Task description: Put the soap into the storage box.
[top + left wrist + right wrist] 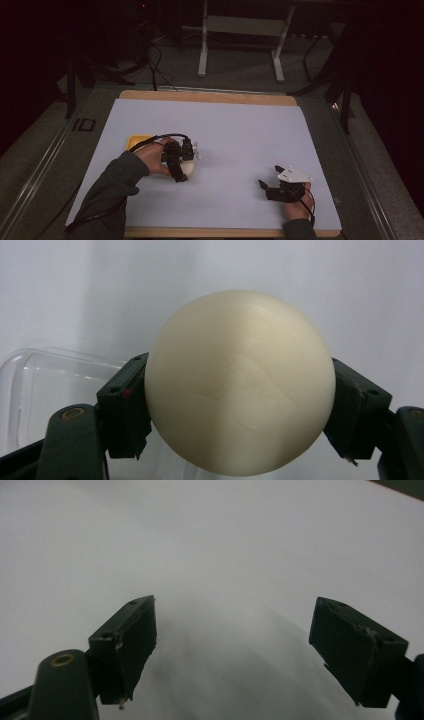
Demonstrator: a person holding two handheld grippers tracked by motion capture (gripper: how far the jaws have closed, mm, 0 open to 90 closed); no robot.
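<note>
We've got the left tool (235, 405) clamped across the cream ball (240, 382)'s middle, looks smooth, rigid, slip-prone; right tool (232, 652) idle, jaws apart.

Dark grey-green sleeves (112, 187), black two-jaw tools with brass pivot screws, trailing black cables, white three-cornered plate (295, 175)

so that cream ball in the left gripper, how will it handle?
Likely stiff: the cream ball keeps its round shape between the left gripper jaws. Its smooth surface may slip. Being round, it would probably roll on the flat white sheet if released.
</note>
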